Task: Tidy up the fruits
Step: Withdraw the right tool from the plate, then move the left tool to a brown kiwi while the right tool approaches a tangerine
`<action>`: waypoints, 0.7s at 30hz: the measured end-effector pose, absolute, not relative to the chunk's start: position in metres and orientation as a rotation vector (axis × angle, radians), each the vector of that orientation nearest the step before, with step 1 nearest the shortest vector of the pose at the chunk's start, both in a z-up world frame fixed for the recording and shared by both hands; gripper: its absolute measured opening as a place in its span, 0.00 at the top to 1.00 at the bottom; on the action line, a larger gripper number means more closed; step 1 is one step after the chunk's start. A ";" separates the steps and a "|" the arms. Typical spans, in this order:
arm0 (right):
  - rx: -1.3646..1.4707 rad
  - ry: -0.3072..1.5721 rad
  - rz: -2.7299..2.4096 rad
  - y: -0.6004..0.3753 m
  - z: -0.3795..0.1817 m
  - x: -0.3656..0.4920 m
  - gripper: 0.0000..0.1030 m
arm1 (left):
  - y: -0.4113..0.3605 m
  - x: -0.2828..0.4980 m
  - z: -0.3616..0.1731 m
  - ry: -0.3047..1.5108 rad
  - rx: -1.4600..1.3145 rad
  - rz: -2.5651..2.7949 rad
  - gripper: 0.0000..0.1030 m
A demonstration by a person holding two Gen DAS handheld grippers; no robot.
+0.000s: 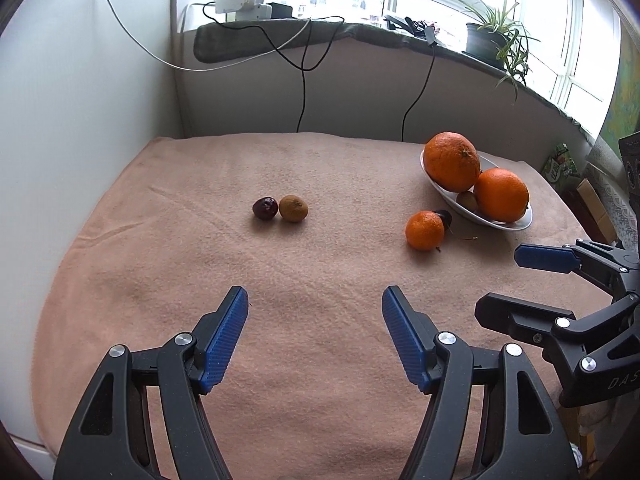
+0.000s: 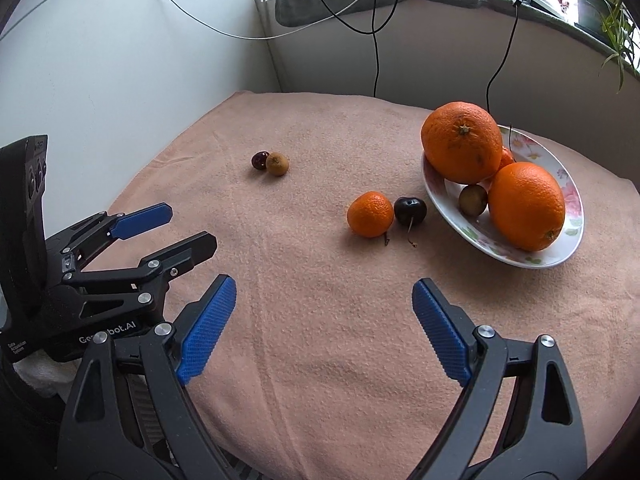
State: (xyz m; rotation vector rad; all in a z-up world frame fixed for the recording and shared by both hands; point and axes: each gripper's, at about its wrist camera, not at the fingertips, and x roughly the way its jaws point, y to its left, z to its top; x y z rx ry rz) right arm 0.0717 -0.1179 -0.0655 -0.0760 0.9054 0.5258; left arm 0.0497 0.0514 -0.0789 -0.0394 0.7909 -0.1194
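Fruit split in three spots on the pink cloth (image 2: 320, 320) covering the counter. Flowered plate (image 2: 560, 184) at right holds a big orange (image 2: 462, 142) leaning on a second orange (image 2: 526, 206), a small brownish fruit (image 2: 473, 199) tucked between them, and another orange-coloured fruit mostly hidden behind. Just left of the plate, on the cloth: a mandarin (image 2: 371, 214) touching a dark cherry (image 2: 410, 210), cherry stem pointing toward the camera. Well apart, further left and back: a second dark cherry (image 1: 265, 208) touching a small brown fruit (image 1: 293, 208).

Left tongs (image 1: 315, 304) open, blue pads (image 1: 224, 340) apart, nothing between them, only bare cloth; short of the cherry-and-brown-fruit pair. Right tongs (image 2: 324, 296) open wider, empty too, touching no fruit, mandarin and cherry ahead of them. Each tongs shows at the edge of the other's view, side by side, both angled down at the cloth.

Behind: white wall (image 1: 80, 120), windowsill (image 1: 360, 36) with cables (image 1: 304, 80), a white device (image 1: 240, 4), a potted plant (image 1: 492, 36).
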 end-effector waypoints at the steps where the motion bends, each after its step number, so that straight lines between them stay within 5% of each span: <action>1: -0.087 0.901 0.524 -0.116 -0.066 0.071 0.13 | 0.053 0.050 -0.079 0.791 -0.040 -0.117 0.32; 17: -0.065 0.848 0.499 -0.122 -0.078 0.083 0.13 | 0.066 0.072 -0.090 0.810 -0.016 -0.085 0.33; 21: -0.043 0.855 0.496 -0.127 -0.083 0.090 0.25 | 0.069 0.078 -0.091 0.806 -0.008 -0.078 0.33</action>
